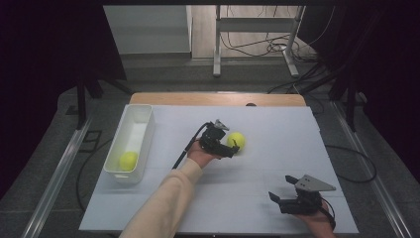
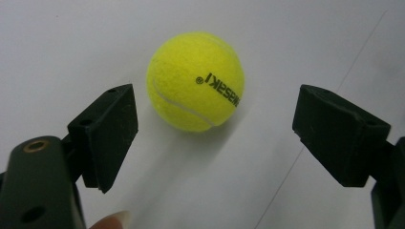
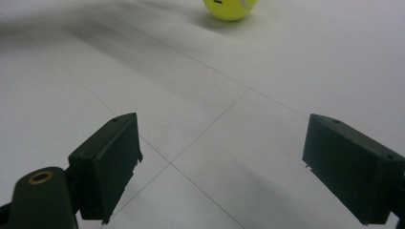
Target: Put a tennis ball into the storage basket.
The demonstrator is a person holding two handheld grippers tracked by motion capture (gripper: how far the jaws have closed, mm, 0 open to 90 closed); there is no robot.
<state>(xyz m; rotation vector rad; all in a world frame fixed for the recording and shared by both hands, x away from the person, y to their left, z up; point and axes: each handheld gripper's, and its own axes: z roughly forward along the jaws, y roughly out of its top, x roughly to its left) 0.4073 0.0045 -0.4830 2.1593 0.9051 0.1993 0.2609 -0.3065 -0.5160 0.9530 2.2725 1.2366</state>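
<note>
Yellow felt gives the tennis ball [image 2: 196, 81] a grippy skin, but it lies loose on the white table [image 1: 277, 148], just ahead of the left gripper [image 2: 215, 133], whose jaws stand apart with the ball beyond their tips and touching neither. If one jaw meets the ball before the other, I judge it could roll off across the smooth top, away from the white bin [image 1: 121, 171] at the table's left edge where a second tennis ball [image 1: 128, 160] already lies. Nearer the person, the right gripper [image 3: 222, 167] hovers with its jaws apart and empty, too far off to stop a runaway.
</note>
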